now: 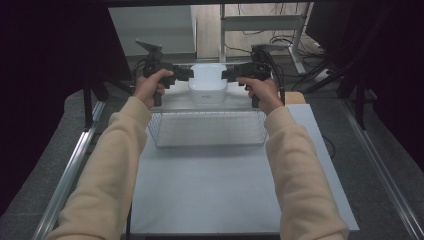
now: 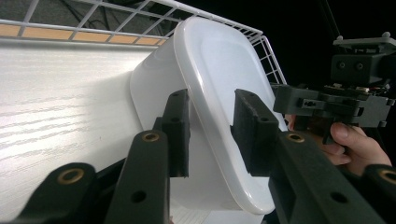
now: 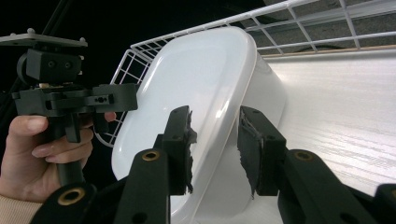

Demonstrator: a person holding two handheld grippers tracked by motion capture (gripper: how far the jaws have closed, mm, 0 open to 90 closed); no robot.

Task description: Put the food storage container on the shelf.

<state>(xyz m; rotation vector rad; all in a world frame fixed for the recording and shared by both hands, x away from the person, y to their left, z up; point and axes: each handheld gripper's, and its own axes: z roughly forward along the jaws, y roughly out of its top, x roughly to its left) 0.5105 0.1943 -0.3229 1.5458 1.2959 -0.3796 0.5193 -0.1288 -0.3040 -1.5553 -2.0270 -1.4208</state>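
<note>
On the pale table (image 1: 210, 190) a wire basket (image 1: 207, 129) holds a white plastic tub (image 1: 207, 84) with rounded corners and a smooth, glossy lid. The left gripper (image 2: 211, 133) and right gripper (image 3: 215, 149) straddle the lid's rim at opposite ends, jaws parted, pads not pressing it.

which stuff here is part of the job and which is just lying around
In use:
- white lidded plastic box, its rim between each tool's jaws
- left tool
- right tool
- white wire basket, by the box

Lying about:
- cables on the floor
- metal desk frame
</note>
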